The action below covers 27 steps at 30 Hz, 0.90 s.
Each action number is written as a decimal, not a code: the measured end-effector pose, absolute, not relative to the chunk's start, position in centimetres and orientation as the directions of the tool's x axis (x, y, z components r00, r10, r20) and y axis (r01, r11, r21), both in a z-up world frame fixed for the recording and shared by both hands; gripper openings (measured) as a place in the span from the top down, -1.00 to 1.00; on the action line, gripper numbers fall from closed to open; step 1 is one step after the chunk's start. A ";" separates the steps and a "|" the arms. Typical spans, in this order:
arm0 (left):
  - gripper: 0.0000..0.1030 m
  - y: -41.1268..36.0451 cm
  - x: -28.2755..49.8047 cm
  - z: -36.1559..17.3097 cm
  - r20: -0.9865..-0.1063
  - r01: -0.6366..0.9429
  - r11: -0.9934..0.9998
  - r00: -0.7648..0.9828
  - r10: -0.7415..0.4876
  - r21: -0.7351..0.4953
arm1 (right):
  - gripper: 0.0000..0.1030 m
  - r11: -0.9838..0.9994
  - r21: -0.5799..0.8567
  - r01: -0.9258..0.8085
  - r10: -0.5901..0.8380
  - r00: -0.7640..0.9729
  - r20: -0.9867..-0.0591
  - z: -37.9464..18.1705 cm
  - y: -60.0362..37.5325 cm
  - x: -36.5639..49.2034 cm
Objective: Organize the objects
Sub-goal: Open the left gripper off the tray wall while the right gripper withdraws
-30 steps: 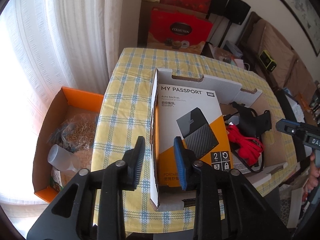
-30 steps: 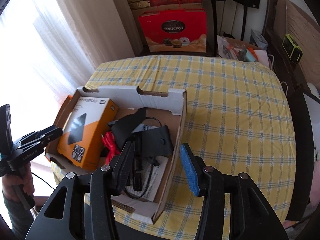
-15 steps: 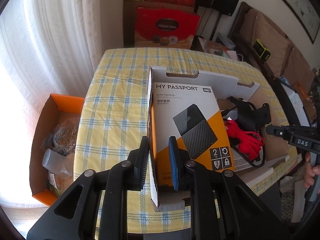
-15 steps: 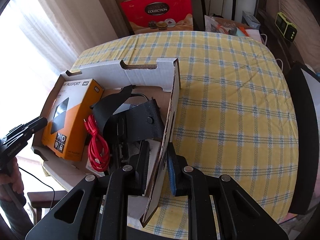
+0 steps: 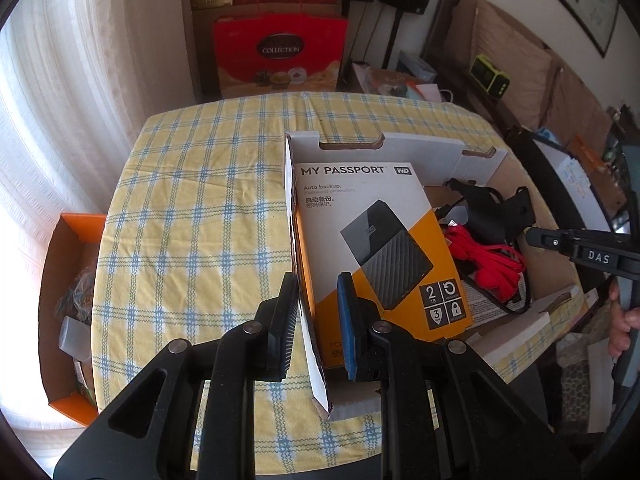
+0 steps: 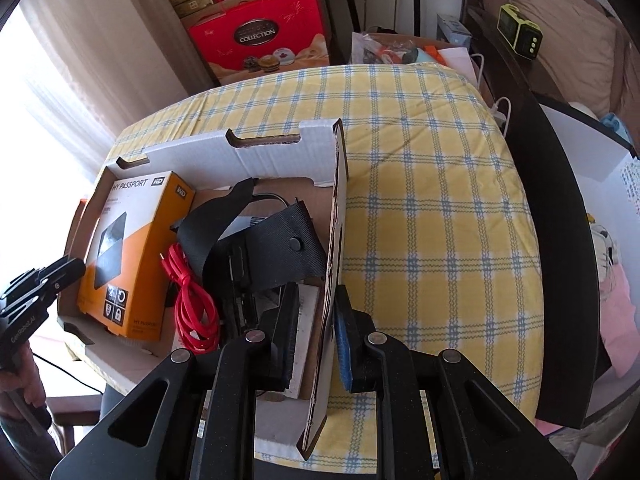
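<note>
The shallow white cardboard tray has slid across the yellow-checked tablecloth. Left gripper and right gripper each clamp a side wall. Only the left view shows the orange floor box.

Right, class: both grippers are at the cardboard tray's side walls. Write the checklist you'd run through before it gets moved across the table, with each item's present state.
1. Left gripper clamped on the tray's left wall: ok.
2. Right gripper clamped on the right wall: ok.
3. Hard drive box lying flat inside the cardboard tray: ok.
4. Red cable fully inside: ok.
5. Black strap below the rim: cannot tell.
6. Checked tablecloth clear ahead: ok.
</note>
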<state>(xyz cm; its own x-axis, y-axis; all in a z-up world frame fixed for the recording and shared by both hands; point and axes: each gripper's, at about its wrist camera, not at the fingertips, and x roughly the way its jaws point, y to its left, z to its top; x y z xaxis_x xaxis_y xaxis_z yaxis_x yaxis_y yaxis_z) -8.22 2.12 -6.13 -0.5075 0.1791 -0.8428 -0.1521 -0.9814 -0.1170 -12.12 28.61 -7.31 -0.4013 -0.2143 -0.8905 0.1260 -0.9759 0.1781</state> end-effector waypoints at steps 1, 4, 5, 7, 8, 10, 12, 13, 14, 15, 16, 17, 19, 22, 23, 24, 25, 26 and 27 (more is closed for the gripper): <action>0.68 2.2 -8.2 -6.1 -0.843 -0.152 -0.982 -0.508 0.176 -0.113 | 0.68 -0.976 0.180 0.125 -0.216 -0.402 -0.890 -7.3 28.7 -12.1; 0.68 2.3 -8.2 -6.1 -0.842 -0.150 -0.982 -0.509 0.175 -0.114 | 0.68 -0.976 0.178 0.128 -0.216 -0.408 -0.887 -7.4 28.6 -12.2; 0.67 2.3 -8.2 -6.1 -0.842 -0.150 -0.982 -0.509 0.178 -0.117 | 0.67 -0.976 0.177 0.130 -0.216 -0.411 -0.886 -7.4 28.6 -12.2; 0.67 2.2 -8.2 -6.1 -0.841 -0.149 -0.981 -0.510 0.184 -0.125 | 0.64 -0.973 0.193 0.127 -0.229 -0.415 -0.880 -7.4 28.8 -12.1; 0.66 2.1 -8.3 -6.2 -0.840 -0.148 -0.980 -0.509 0.189 -0.131 | 0.64 -0.971 0.204 0.123 -0.237 -0.418 -0.877 -7.4 28.9 -12.1; 0.60 1.7 -8.2 -6.2 -0.839 -0.136 -0.982 -0.513 0.182 -0.130 | 0.52 -0.972 0.208 0.109 -0.235 -0.445 -0.864 -7.1 29.3 -12.0; 0.34 1.3 -7.8 -5.8 -0.832 -0.110 -0.991 -0.540 0.126 -0.079 | 0.01 -0.981 0.170 0.092 -0.193 -0.495 -0.847 -6.3 29.7 -11.4; 0.10 1.0 -7.5 -5.5 -0.824 -0.087 -0.995 -0.559 0.096 -0.057 | -0.18 -0.985 0.146 0.087 -0.170 -0.527 -0.833 -5.8 29.8 -11.0; -0.01 0.6 -7.1 -5.2 -0.812 -0.065 -0.997 -0.579 0.071 -0.041 | -0.18 -0.989 0.126 0.083 -0.151 -0.549 -0.822 -5.4 29.9 -10.6; -0.03 0.4 -6.7 -4.7 -0.800 -0.048 -0.998 -0.597 0.057 -0.035 | -0.18 -0.990 0.114 0.081 -0.140 -0.563 -0.814 -5.1 29.9 -10.1; -0.08 0.0 -6.2 -4.2 -0.789 -0.036 -0.999 -0.613 0.048 -0.033 | -0.18 -0.991 0.109 0.079 -0.135 -0.577 -0.806 -4.8 29.9 -9.7; -0.21 -0.2 -5.7 -3.8 -0.775 -0.027 -0.999 -0.631 0.041 -0.031 | -0.18 -0.991 0.106 0.081 -0.134 -0.592 -0.795 -4.4 29.8 -9.2; -0.39 -0.2 -4.5 -2.7 -0.742 -0.022 -0.999 -0.669 0.039 -0.033 | -0.22 -0.992 0.090 0.090 -0.127 -0.626 -0.770 -3.7 29.3 -8.0; -0.70 0.0 -2.9 -1.7 -0.707 -0.009 -0.999 -0.706 0.038 -0.045 | -0.48 -0.995 0.055 0.080 -0.094 -0.671 -0.735 -2.8 28.3 -6.6; -0.78 0.3 -2.5 -1.4 -0.699 -0.010 -0.999 -0.714 0.041 -0.049 | -0.50 -0.996 0.051 0.078 -0.090 -0.680 -0.727 -2.6 27.9 -6.2; -0.80 0.5 -2.1 -1.2 -0.694 -0.014 -0.999 -0.719 0.042 -0.046 | -0.54 -0.996 0.051 0.077 -0.090 -0.685 -0.723 -2.5 27.6 -5.9; -0.83 0.8 -1.7 -1.0 -0.692 -0.020 -0.999 -0.721 0.043 -0.041 | -0.58 -0.995 0.055 0.079 -0.095 -0.688 -0.719 -2.4 27.4 -5.6; -0.91 1.0 -1.4 -0.9 -0.691 -0.027 -0.999 -0.721 0.044 -0.036 | -0.61 -0.995 0.063 0.081 -0.101 -0.690 -0.717 -2.4 27.2 -5.2; -0.97 1.4 -1.1 -0.8 -0.690 -0.032 -0.999 -0.723 0.043 -0.028 | -0.66 -0.995 0.068 0.079 -0.104 -0.691 -0.715 -2.3 27.1 -5.0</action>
<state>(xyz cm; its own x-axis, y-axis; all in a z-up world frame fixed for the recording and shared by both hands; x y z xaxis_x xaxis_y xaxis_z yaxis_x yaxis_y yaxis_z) -1.13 1.41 -0.78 -0.7227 0.0426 -0.6899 -0.0319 -0.9991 -0.0282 -4.98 27.12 -2.35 -0.6909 -0.1040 -0.7154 0.0792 -0.9945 0.0681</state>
